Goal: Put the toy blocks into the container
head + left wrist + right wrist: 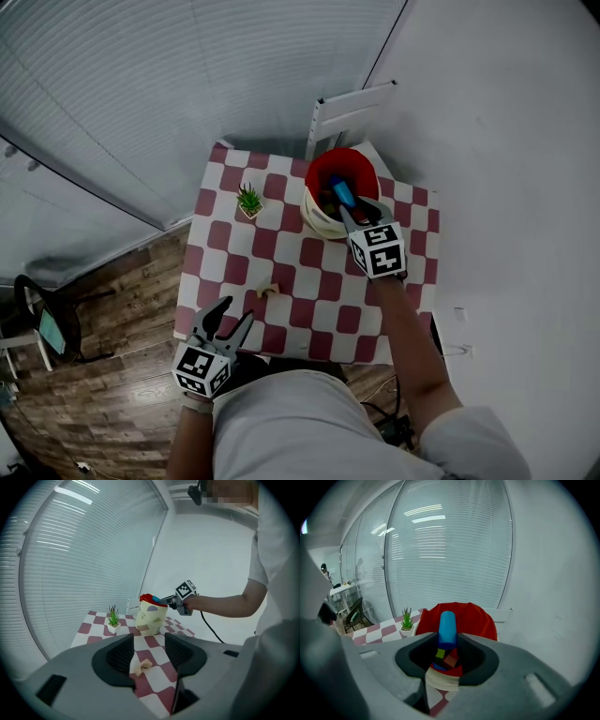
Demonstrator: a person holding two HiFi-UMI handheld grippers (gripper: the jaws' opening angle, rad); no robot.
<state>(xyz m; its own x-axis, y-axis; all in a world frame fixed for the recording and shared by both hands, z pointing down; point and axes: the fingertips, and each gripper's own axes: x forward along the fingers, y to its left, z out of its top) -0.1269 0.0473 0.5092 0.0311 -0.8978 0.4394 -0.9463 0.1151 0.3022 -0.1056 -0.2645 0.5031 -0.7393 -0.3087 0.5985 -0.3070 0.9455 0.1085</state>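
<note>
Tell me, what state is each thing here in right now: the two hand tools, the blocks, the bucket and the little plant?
Left gripper: jaws open, empty, at the near edge of the table.
Right gripper: jaws shut on the blue cylinder block, over the container.
Blue cylinder block: held, not yet dropped.
Beige block: lying loose on the table.
Container: upright, open, smaller blocks inside.
Potted plant: upright.
</note>
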